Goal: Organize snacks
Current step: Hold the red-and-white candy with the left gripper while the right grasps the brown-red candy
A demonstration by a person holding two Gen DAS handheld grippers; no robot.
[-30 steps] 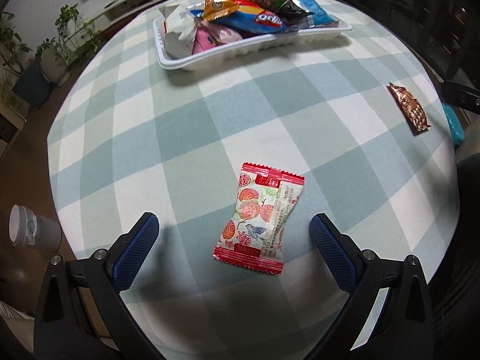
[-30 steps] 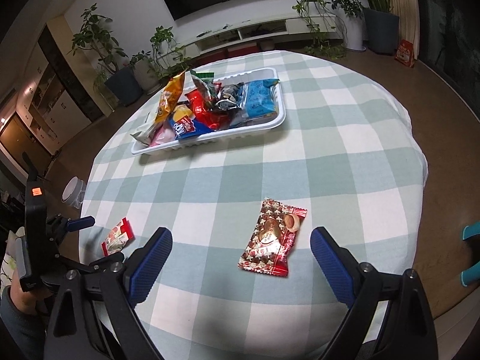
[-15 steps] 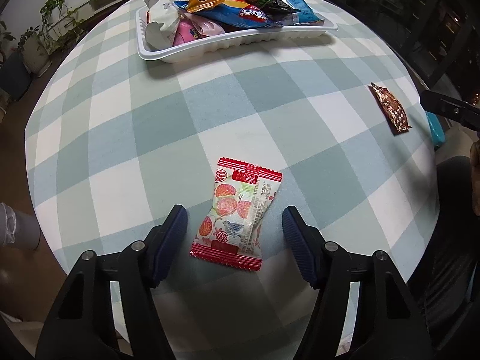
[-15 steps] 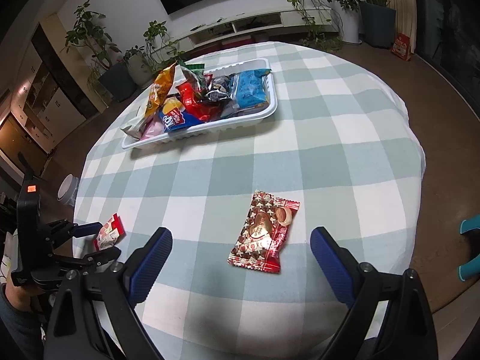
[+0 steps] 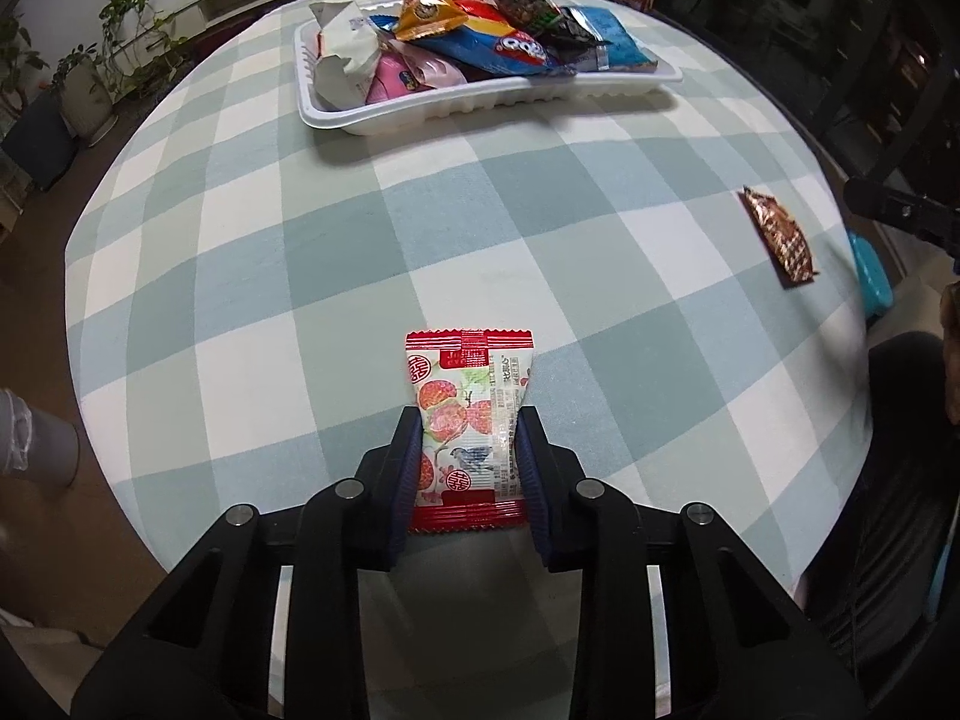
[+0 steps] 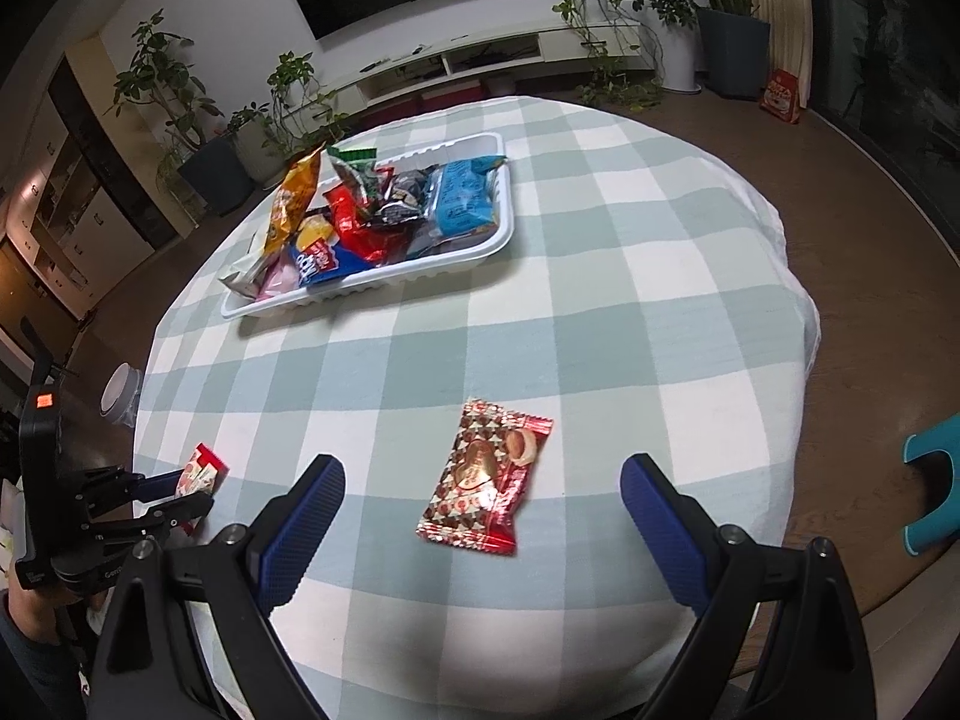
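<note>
A red and white snack packet [image 5: 468, 372] lies on the checked tablecloth near the table's front edge. My left gripper [image 5: 469, 417] points down at it, and its jaws are closing with the blue pads against the packet's two long sides. The same grip shows in the right wrist view, where the left gripper [image 6: 180, 492] holds the packet [image 6: 201, 471] at the table's left edge. My right gripper [image 6: 483, 467] stands wide open over a red-brown chocolate packet [image 6: 480, 498], with neither pad touching it. That packet [image 5: 780, 237] is also in the left wrist view. The white tray [image 5: 480, 105] at the far side holds several snack bags.
In the right wrist view the tray [image 6: 384, 285] stands at the back left. On the floor are a turquoise stool [image 6: 930, 480] to the right and a pale bin [image 6: 123, 393] to the left. Potted plants and a TV bench line the far wall.
The left jaws have come together from wide open onto the red and white packet, which now sits straight between the pads. The right gripper has stayed open over the chocolate packet.
</note>
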